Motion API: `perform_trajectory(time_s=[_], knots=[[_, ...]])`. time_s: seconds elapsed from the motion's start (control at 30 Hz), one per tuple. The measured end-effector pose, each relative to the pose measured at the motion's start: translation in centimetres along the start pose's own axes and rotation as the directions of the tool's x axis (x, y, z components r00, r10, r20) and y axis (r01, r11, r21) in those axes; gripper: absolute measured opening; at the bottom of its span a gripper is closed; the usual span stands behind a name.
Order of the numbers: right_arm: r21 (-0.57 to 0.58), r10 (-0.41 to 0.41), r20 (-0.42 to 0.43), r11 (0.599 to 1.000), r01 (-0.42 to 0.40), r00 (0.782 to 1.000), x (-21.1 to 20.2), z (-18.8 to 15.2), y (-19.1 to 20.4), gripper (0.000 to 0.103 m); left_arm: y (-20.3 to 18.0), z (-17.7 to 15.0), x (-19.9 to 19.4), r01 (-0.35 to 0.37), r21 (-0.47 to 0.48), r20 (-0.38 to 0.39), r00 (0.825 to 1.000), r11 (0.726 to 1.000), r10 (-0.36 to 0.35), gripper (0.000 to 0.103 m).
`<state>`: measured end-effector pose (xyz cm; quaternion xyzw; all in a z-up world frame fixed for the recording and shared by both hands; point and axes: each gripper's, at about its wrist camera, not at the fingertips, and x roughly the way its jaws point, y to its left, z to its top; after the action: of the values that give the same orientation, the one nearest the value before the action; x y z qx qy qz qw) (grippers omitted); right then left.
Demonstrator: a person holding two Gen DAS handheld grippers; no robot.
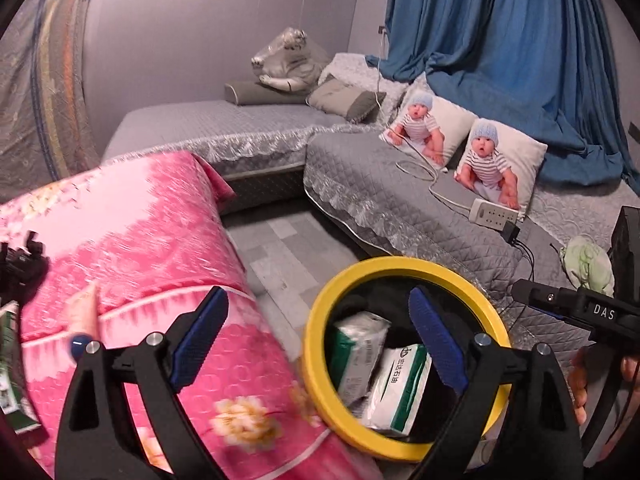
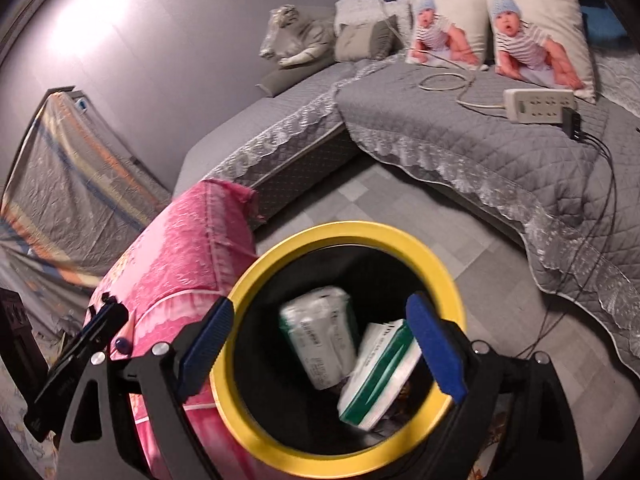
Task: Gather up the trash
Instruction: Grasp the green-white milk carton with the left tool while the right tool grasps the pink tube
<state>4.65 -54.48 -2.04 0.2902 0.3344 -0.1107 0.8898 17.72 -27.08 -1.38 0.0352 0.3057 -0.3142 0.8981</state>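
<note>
A round bin with a yellow rim (image 1: 400,265) (image 2: 340,233) stands on the floor, lined in black. Two white-and-green packets lie inside it: one packet (image 1: 358,350) (image 2: 320,336) to the left, the other packet (image 1: 402,392) (image 2: 380,372) to the right. My left gripper (image 1: 318,300) hangs over the bin's left rim, open with nothing between its blue pads. My right gripper (image 2: 320,306) hovers straight above the bin's mouth, open and empty too. A pale green crumpled thing (image 1: 588,266) lies on the sofa at the right.
A pink flowered quilt (image 1: 140,260) (image 2: 184,256) bulks left of the bin. A grey quilted corner sofa (image 1: 400,200) (image 2: 480,152) holds baby-print pillows (image 1: 496,160), a power strip (image 2: 538,104) and cables. Grey floor tiles (image 2: 360,204) lie behind the bin. A blue curtain (image 1: 500,40) hangs behind.
</note>
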Motion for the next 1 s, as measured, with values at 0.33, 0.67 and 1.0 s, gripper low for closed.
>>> perform_trajectory(time_s=[0.33,0.67,1.0], knots=[[-0.131,0.169,-0.050,0.976,-0.174,0.984,0.7,-1.4,7.5,0.085,8.7,-1.1,-9.2,-0.146,-0.080,0.061,0.987,0.986,0.151,0.092],[-0.235,0.276,-0.130,0.924,-0.300,0.952,2.3,-3.0,14.4,0.085,18.7,-7.5,-15.4,-0.456,-0.190,-0.023,0.887,0.869,0.460,0.093],[-0.285,0.302,-0.182,0.895,-0.344,0.936,3.7,-3.9,18.2,0.085,23.1,-9.2,-12.3,-0.492,-0.229,-0.166,0.870,0.840,0.464,0.093]])
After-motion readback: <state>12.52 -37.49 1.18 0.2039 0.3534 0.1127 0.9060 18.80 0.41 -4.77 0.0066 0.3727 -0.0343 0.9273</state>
